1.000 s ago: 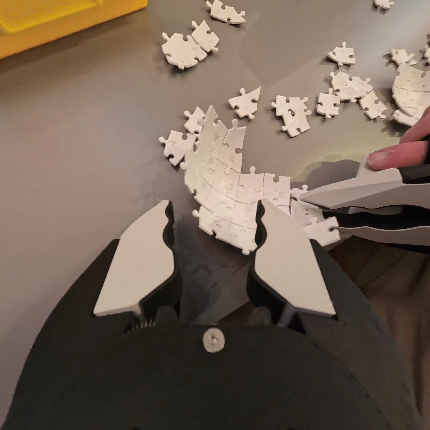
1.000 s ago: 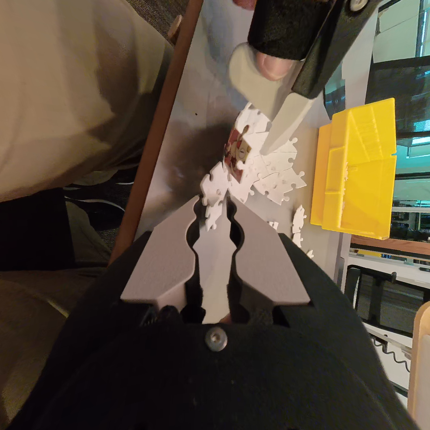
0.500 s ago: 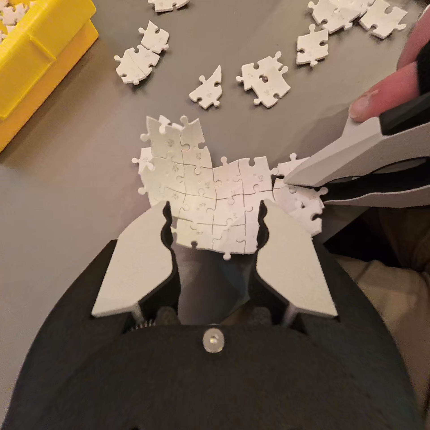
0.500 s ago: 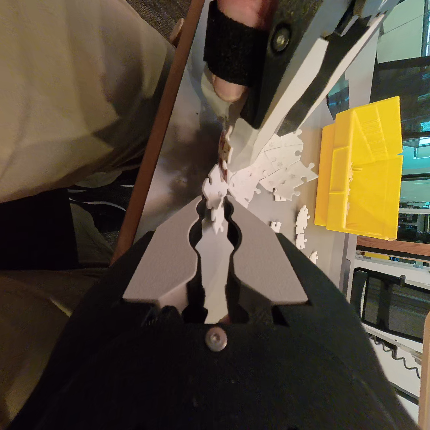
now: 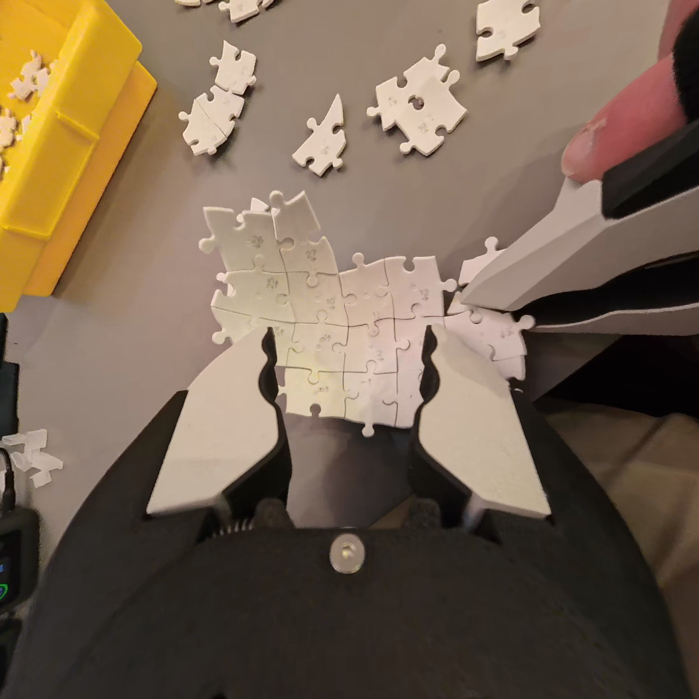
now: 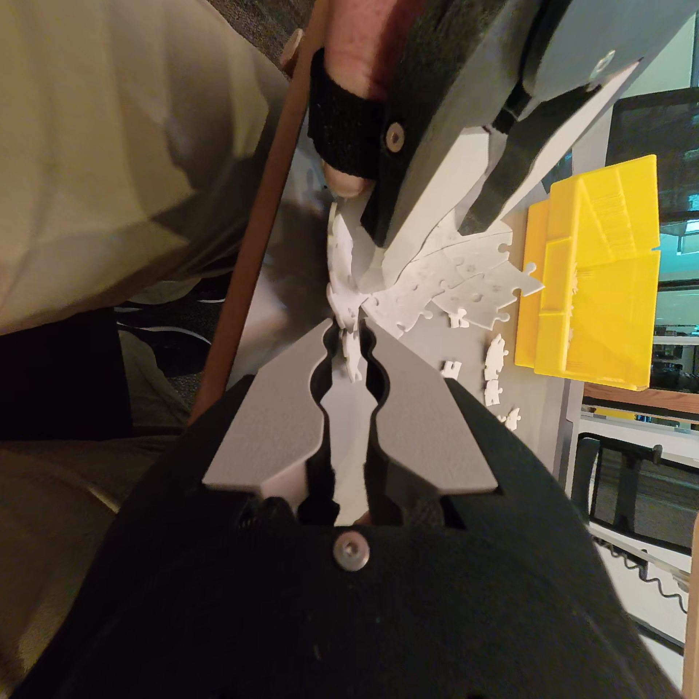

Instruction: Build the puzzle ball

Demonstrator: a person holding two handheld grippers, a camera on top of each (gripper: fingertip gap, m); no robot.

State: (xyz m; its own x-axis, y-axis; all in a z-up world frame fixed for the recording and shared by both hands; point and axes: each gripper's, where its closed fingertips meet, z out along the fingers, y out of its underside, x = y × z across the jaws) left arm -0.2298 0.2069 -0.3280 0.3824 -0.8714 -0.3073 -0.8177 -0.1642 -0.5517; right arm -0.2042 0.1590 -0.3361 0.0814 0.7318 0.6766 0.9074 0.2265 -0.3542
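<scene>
Closer now than 1 second ago, the curved puzzle section [image 5: 340, 325] fills the gap in front of the left tongs [image 5: 348, 336], where before it lay further off and turned sideways. It hangs above the grey table [image 5: 113, 340], pinched at its right edge by the right tongs [image 5: 465, 306], which are closed on a piece there; the right wrist view shows the same grip [image 6: 350, 333] edge-on. The left tongs are open, their tips on either side of the section's lower rows, not yet clamping. I judge the section light and stiff across each piece but weak at the seams, so it should be held flat across 2 joined pieces, not by a tab. Loose pieces [image 5: 416, 109] lie beyond, and a yellow bin [image 5: 75, 151] sits at left.
</scene>
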